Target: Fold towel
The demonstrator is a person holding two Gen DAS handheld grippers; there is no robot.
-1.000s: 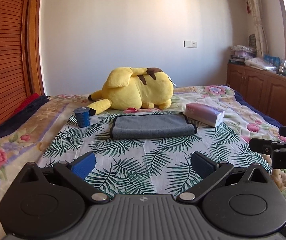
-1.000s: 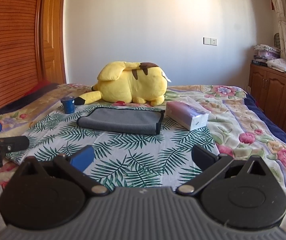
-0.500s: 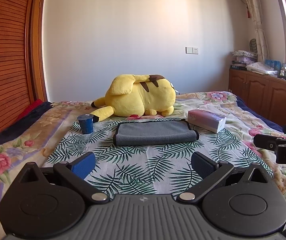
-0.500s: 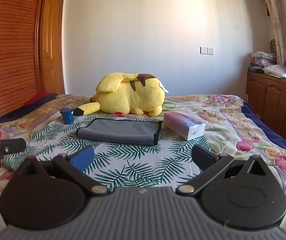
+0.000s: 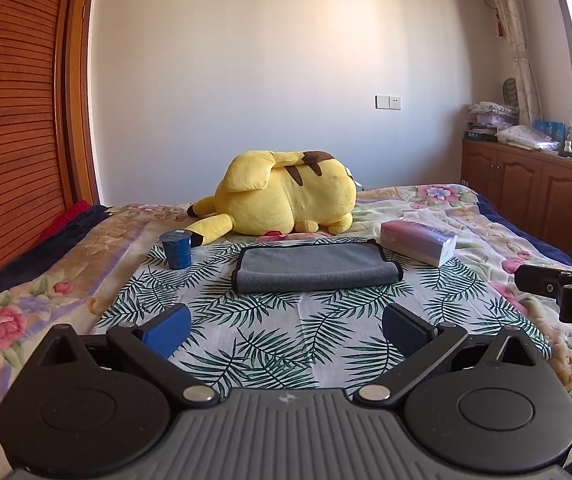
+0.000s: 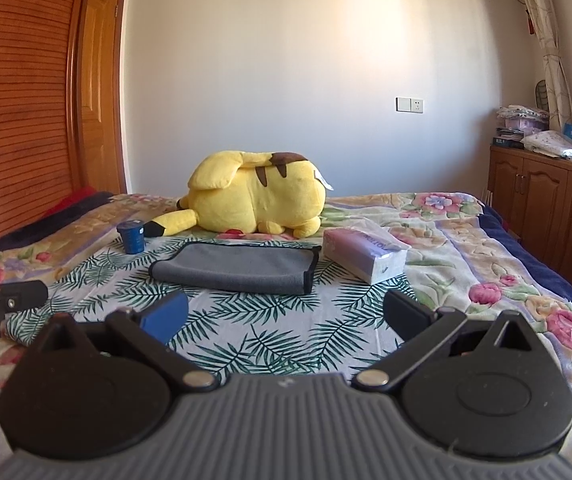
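With both the left gripper and right gripper spread wide and empty, well short of the grey towel lying mid-bed, each should approach a near corner low and level.

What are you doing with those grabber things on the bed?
A person holds a gripper in each hand, and the job is folding the grey towel. The towel lies folded on the bed, between the blue cup and the tissue pack. The left gripper and right gripper are both open, short of the towel, holding nothing.
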